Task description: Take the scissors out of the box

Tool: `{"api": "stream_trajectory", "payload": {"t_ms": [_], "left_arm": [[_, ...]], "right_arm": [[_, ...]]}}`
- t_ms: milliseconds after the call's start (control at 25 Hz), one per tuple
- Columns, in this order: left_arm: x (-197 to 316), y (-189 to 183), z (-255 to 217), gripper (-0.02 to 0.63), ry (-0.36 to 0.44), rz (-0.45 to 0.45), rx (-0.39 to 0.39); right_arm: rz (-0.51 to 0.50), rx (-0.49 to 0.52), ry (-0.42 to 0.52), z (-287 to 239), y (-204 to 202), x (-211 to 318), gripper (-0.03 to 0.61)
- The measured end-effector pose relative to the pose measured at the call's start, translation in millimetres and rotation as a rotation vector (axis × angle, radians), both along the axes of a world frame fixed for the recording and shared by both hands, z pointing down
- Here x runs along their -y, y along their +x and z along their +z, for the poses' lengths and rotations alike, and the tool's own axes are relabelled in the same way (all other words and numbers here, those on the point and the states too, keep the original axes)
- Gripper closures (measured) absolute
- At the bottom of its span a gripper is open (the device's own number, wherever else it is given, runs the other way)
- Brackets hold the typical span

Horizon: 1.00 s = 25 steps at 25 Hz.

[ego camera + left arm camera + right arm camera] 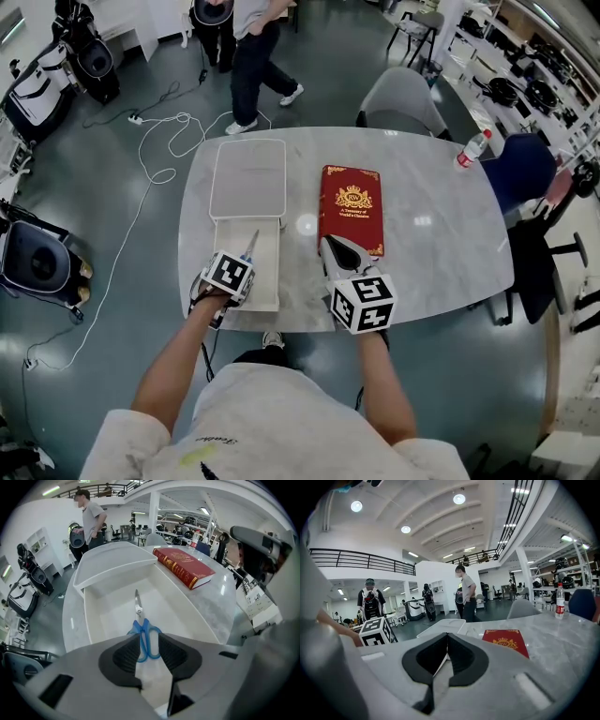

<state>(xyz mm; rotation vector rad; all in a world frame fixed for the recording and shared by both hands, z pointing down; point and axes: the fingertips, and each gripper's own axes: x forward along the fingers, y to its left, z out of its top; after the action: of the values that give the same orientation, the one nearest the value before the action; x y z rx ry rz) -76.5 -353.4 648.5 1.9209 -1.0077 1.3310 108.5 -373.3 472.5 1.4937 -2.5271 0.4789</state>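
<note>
Left gripper point(149, 641) hung with jaws apart astride the blue handles of the scissors point(139, 616), which lay inside the open white box point(110, 616); right gripper point(446, 639) was closed, empty. Gripping and lifting evidently remained

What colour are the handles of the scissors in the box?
Blue. The scissors show best in the left gripper view.

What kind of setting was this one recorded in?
Probably a large open lab or workshop hall: a mezzanine railing overhead, equipment racks at the side, and power cables trailing across the floor.
</note>
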Motion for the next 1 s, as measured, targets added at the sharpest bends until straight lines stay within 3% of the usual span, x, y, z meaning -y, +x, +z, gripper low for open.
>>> {"api": "stream_trajectory", "payload": {"t_ms": [680, 1000], "left_arm": [[1.9, -6.5, 8.9, 0.514, -0.036, -0.004, 0.011], [8.0, -0.9, 9.0, 0.514, -0.015, 0.047, 0.047]], "right_arm": [[0.017, 0.001, -0.014, 2.9, -2.1, -0.3, 0.572], [0.017, 0.002, -0.022, 6.0, -2.3, -2.5, 0.572]]}}
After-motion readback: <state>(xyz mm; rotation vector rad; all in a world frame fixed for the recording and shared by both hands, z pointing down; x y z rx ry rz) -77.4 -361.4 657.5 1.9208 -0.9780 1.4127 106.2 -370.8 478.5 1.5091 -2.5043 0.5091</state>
